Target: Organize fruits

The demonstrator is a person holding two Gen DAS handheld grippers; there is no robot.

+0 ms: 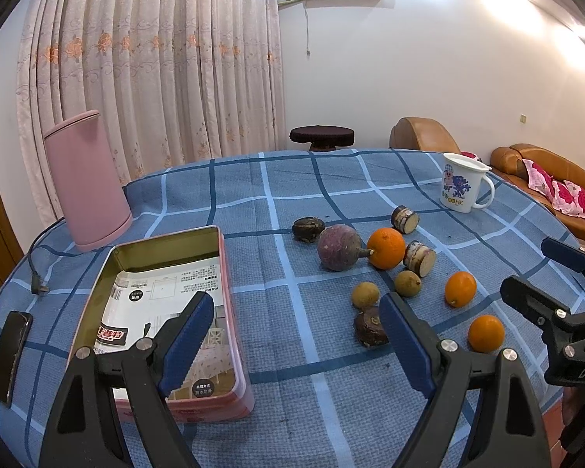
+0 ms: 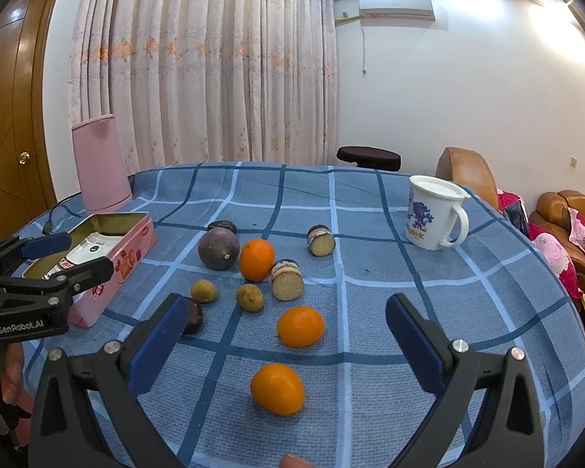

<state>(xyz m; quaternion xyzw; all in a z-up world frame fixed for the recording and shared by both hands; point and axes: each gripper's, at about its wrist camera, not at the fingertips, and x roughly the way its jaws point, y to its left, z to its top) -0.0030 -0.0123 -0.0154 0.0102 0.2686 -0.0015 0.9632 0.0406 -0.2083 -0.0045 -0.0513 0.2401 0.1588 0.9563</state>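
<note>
Both grippers, left (image 1: 296, 331) and right (image 2: 286, 335), are hovering with fingers spread wide, grasping nothing. Fruits are lying loose on the surface right of the pink tin (image 1: 230, 312); nearest orange (image 2: 277, 389) is sitting under my right fingers. Risk: round fruit rolling off if one pad nudges it first.

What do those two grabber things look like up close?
Both are black plastic, shaped like big clamps. The left gripper and right gripper each have two jaws lined with blue ribbed pads and silver bolts on the arms. White lettering, GenRobot.AI, shows on the left one's side. No cables show.
</note>
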